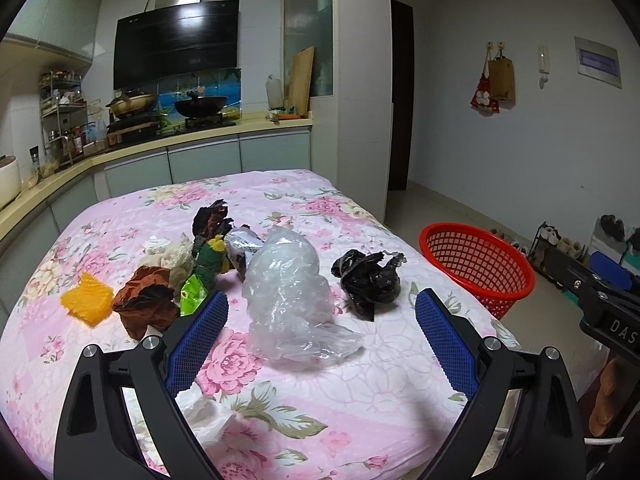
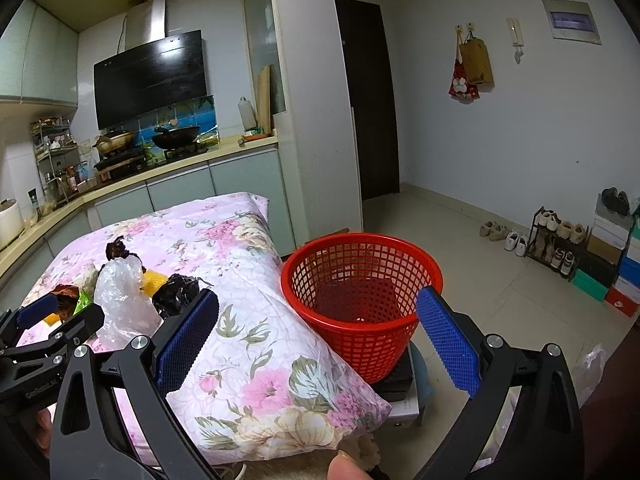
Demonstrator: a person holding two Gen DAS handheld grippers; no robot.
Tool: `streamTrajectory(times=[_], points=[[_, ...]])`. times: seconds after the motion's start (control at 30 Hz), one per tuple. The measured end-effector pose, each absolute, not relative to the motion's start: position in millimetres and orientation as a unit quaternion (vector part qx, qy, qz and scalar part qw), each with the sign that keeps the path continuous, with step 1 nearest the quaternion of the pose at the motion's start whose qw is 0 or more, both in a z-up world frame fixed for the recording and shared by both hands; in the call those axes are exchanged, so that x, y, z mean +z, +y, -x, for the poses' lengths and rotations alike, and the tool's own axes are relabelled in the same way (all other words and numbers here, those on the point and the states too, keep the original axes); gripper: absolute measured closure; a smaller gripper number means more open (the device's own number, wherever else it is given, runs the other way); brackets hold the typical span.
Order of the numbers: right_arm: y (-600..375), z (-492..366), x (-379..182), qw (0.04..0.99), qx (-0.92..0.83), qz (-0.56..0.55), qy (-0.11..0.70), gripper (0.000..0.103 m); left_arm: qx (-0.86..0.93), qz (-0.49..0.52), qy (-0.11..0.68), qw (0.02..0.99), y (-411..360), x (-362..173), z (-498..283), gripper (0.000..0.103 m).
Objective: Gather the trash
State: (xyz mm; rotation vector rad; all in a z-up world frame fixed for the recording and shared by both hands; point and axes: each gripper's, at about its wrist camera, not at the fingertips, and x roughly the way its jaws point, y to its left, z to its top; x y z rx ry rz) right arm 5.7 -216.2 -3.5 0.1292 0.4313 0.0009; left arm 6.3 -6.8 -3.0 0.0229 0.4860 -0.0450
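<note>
My left gripper (image 1: 322,308) hangs with its blue, waffle-textured pads spread wide, holding nothing, above a crinkled clear plastic bag (image 1: 290,300) on the quilted pink floral cover (image 1: 280,392). Just beside the bag sits a crumpled glossy black bag (image 1: 366,280); on its other side lie a brown wad (image 1: 146,300) and an orange ridged piece (image 1: 87,298). My right gripper (image 2: 318,318) is spread too and empty, facing the round red lattice basket (image 2: 360,280), which stands just beside the cover's edge.

A black wok (image 1: 201,106) sits on the stove under a range hood (image 1: 176,42) (glossy black); shoe rack (image 2: 554,240) by the wall.
</note>
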Motion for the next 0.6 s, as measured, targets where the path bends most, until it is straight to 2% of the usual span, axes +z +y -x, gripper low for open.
streamTrajectory(times=[0.6], points=[[-223.1, -4.6, -1.4, 0.974, -0.005, -0.069, 0.217, 0.007, -0.046, -0.02, 0.24, 0.969, -20.2, 0.5, -7.4, 0.012]])
